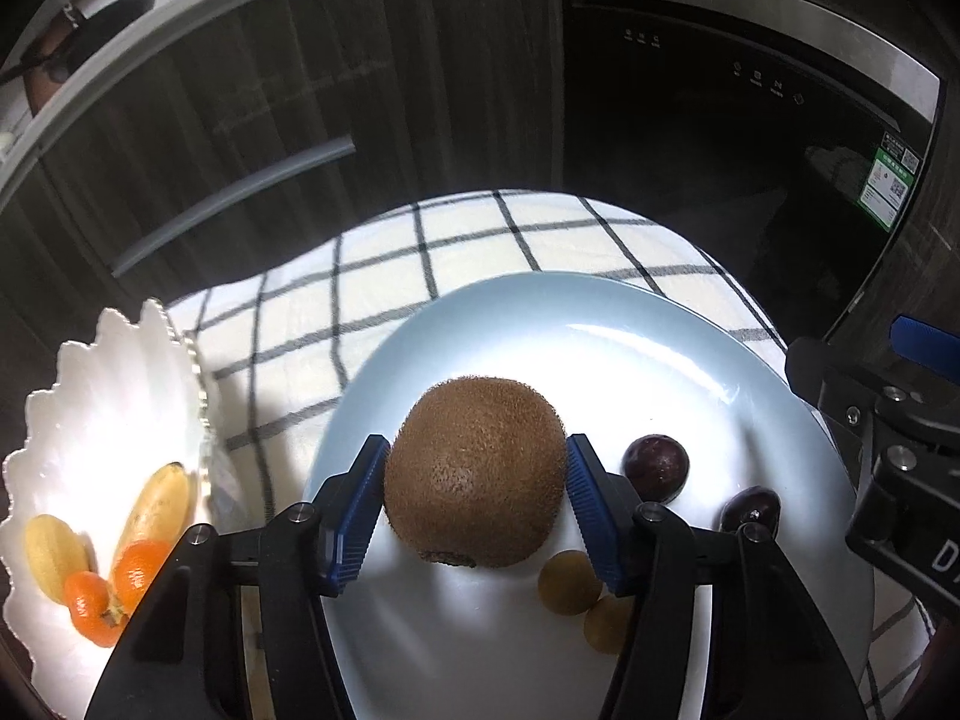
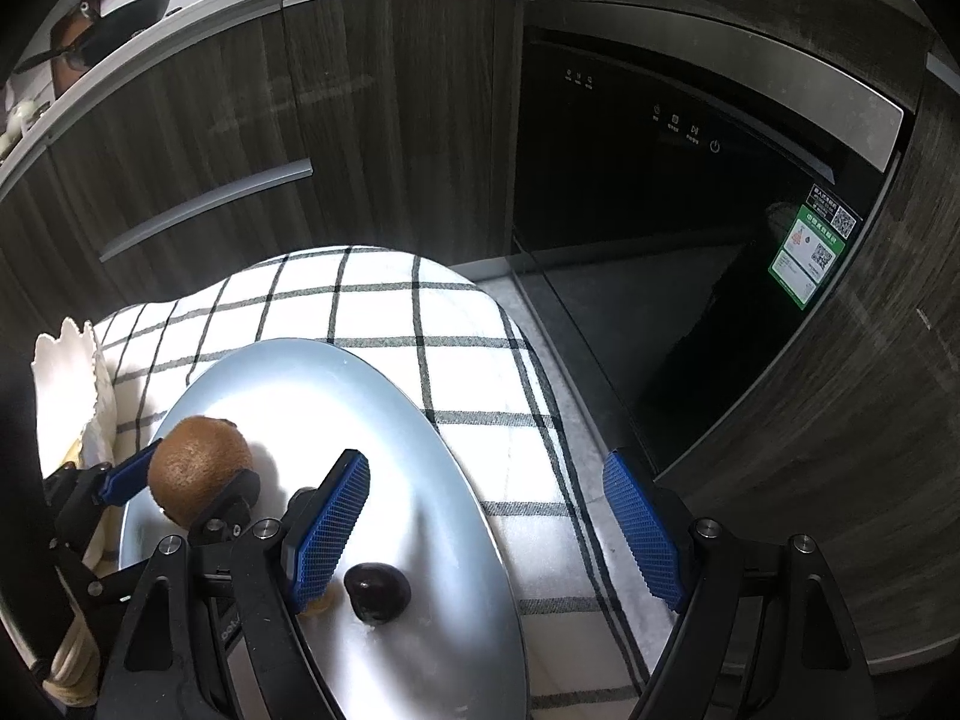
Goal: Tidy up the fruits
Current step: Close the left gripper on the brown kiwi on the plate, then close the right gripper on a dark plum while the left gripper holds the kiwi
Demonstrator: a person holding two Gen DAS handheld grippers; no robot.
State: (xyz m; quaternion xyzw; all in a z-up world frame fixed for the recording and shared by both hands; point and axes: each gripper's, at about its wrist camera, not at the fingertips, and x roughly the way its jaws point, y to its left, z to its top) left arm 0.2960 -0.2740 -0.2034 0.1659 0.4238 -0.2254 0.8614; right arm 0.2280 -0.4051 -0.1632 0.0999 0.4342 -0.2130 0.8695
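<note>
A brown kiwi (image 1: 477,471) lies on a pale blue plate (image 1: 600,324). My left gripper (image 1: 477,504) has a blue pad on each side of the kiwi, touching it; the kiwi rests on the plate. Two dark plums (image 1: 655,467) (image 1: 750,507) and two small tan fruits (image 1: 567,582) lie to its right. My right gripper (image 2: 489,528) is open and empty above the plate's right rim, with one dark plum (image 2: 377,592) by its left finger. The kiwi (image 2: 198,471) and left gripper show at the left of the right wrist view.
A white scalloped bowl (image 1: 114,372) at the left holds small bananas (image 1: 156,504) and tangerines (image 1: 138,564). Both dishes stand on a checked cloth (image 1: 480,240). Dark cabinets and a black dishwasher (image 2: 690,180) stand behind. The right gripper's body (image 1: 888,450) is close at the right.
</note>
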